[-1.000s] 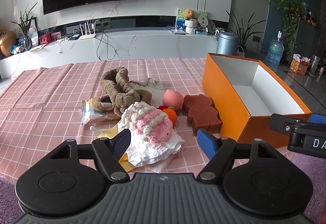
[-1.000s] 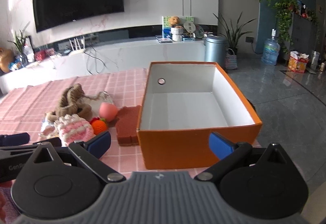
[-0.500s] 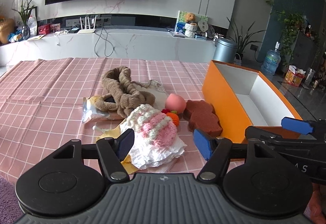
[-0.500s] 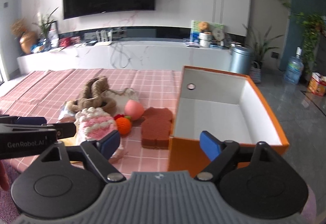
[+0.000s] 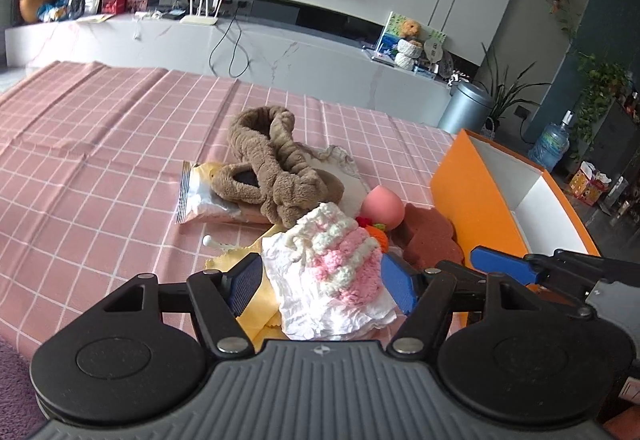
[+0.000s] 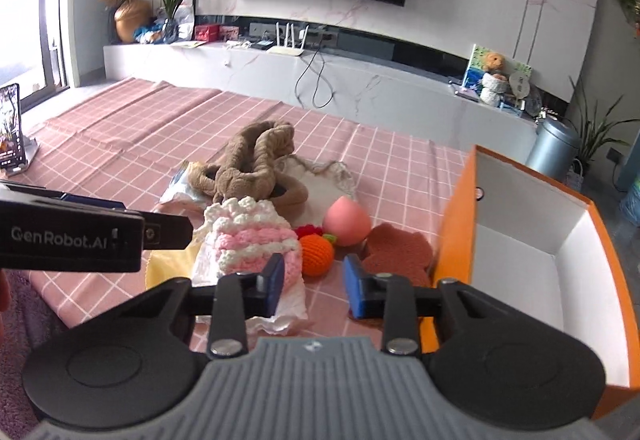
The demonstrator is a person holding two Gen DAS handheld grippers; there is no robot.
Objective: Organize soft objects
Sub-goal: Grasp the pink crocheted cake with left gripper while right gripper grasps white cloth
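Observation:
A pile of soft things lies on the pink checked tablecloth (image 5: 100,144): a pink-and-white crocheted cake (image 5: 340,252) (image 6: 248,236) on white tissue, a brown plush band (image 5: 272,168) (image 6: 256,168), a pink peach-shaped ball (image 5: 383,208) (image 6: 346,221), an orange knitted fruit (image 6: 317,254) and a brown sponge (image 5: 432,240) (image 6: 396,252). My left gripper (image 5: 320,280) is open, its pads on either side of the cake. My right gripper (image 6: 314,290) is open, low in front of the orange fruit and sponge. An open orange box (image 5: 472,196) (image 6: 532,264) stands to the right.
A silver snack packet (image 5: 200,196) lies under the plush band, a yellow cloth (image 5: 260,308) under the tissue. A phone on a stand (image 6: 12,132) is at the table's left edge. A TV wall and low cabinet lie beyond.
Both grippers have moved forward and down toward the pile. The right gripper has swung left from the box to the soft things and its jaws have narrowed.

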